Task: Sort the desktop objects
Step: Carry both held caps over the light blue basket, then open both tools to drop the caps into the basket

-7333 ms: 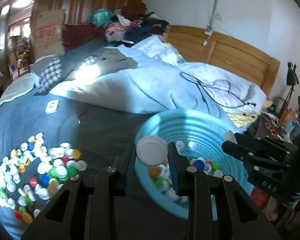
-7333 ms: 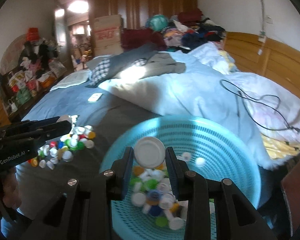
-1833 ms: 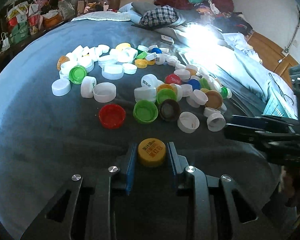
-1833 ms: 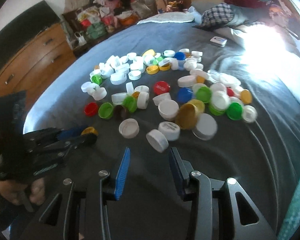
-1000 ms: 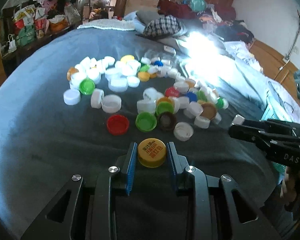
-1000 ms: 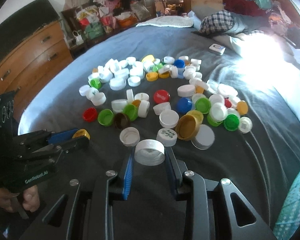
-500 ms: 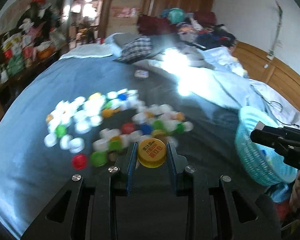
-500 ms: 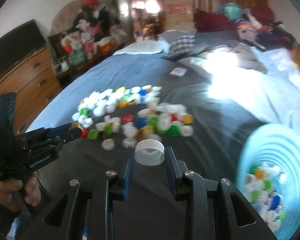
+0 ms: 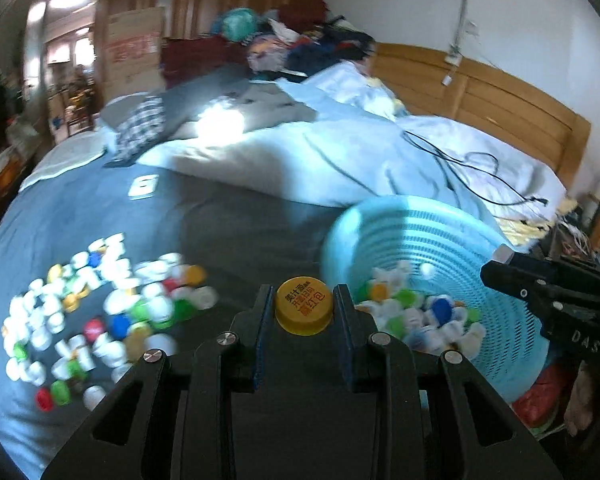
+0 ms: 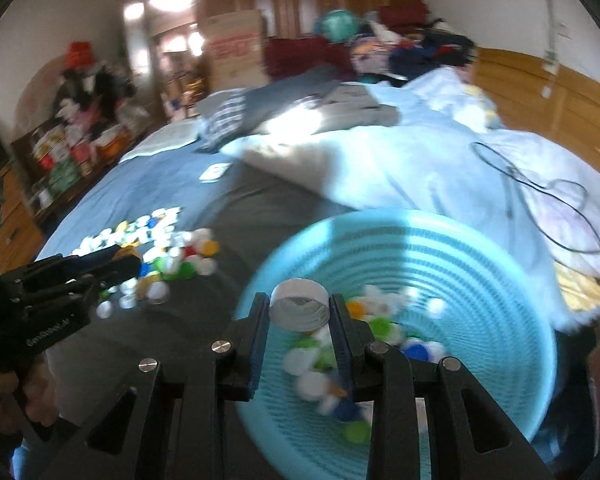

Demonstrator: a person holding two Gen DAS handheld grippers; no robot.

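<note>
So my left gripper point(image 9: 304, 312) is clamped on a yellow cap point(image 9: 304, 306), with the blue basket point(image 9: 512, 320) at 3 o'clock. My right gripper point(image 10: 299, 312) pinches a white cap point(image 10: 299, 306) over the basket; loose caps point(image 10: 172, 252) lie at 10 o'clock.

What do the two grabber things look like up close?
Both are black plastic. The left gripper and right gripper have two flat fingers lined with blue pads, plus round silver screws. White lettering marks their sides.
</note>
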